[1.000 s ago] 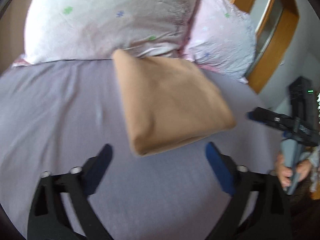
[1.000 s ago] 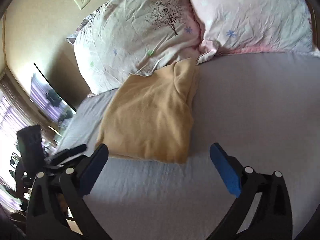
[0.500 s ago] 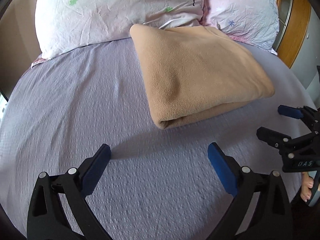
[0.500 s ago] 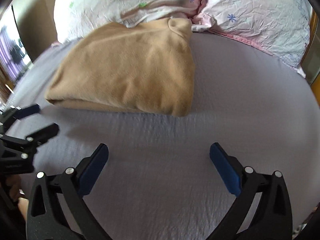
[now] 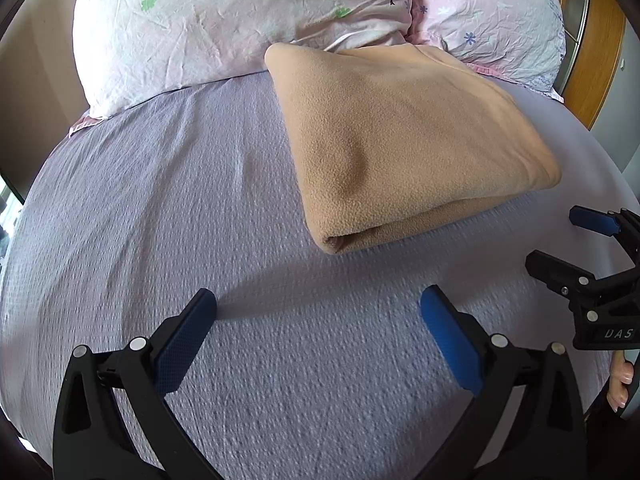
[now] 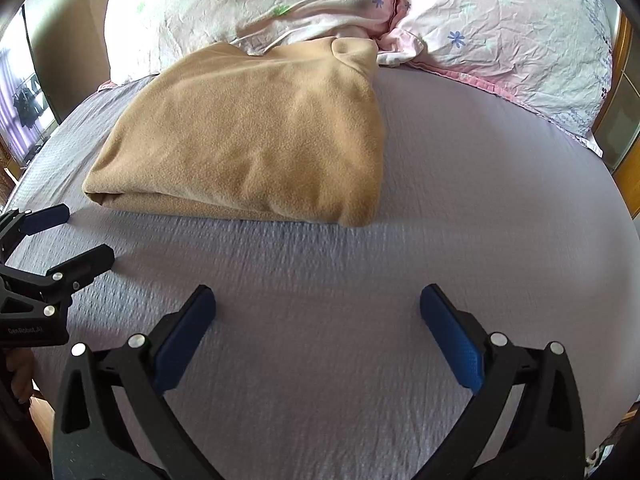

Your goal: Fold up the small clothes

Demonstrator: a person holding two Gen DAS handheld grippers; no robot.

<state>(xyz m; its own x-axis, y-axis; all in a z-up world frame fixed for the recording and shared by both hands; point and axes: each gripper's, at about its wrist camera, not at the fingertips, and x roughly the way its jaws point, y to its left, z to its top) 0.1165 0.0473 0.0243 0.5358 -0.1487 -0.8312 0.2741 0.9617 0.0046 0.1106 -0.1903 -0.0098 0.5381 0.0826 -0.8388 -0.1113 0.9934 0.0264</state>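
Note:
A folded tan fleece garment (image 5: pixel 404 148) lies on the lilac bed sheet (image 5: pixel 168 184), its far edge against the pillows; it also shows in the right wrist view (image 6: pixel 256 136). My left gripper (image 5: pixel 318 310) is open and empty, hovering over bare sheet in front of the garment's near left corner. My right gripper (image 6: pixel 318 308) is open and empty, over the sheet in front of the garment's near right corner. Each gripper also shows in the other's view: the right one (image 5: pixel 560 240) at the right edge, the left one (image 6: pixel 76 236) at the left edge.
Two crumpled pillows with flower prints (image 5: pixel 224 20) (image 5: pixel 496 20) lean at the head of the bed. A wooden frame (image 5: pixel 596 52) stands behind on the right. A dark screen and window (image 6: pixel 24 96) are at the far left. Bare sheet lies around the garment.
Both grippers have swung in toward the bed and now face the pillows squarely, side by side in front of the garment. The garment has not moved. Both stayed open.

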